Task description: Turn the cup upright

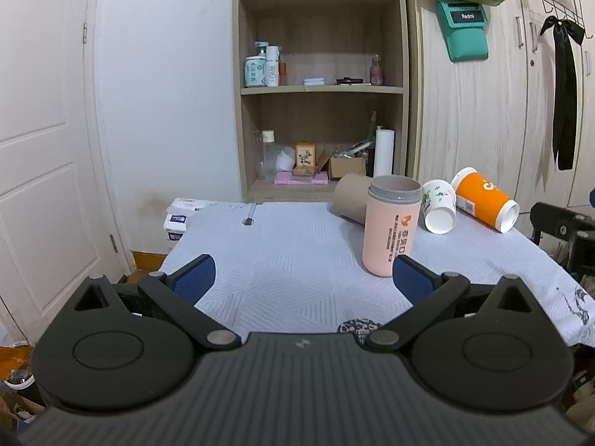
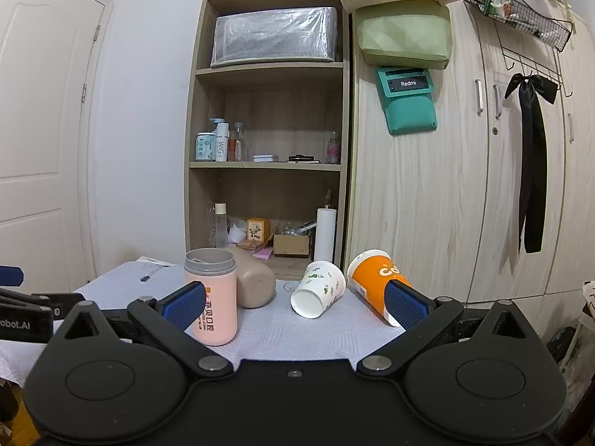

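1. The pink cup [image 2: 212,299] stands upright, long axis vertical, its grey open mouth facing up.
2. It sits on the surface [image 1: 282,260], just before a lying tan cup [image 2: 253,284].
3. Left tool [image 1: 303,278] and right tool [image 2: 293,303] both gape wide, holding nothing.

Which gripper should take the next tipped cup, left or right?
Right, probably. The right gripper is open and frames the tipped white leaf-print paper cup, with the tipped orange paper cup beside it. The left gripper, also open, faces bare cloth by the already upright pink tumbler.
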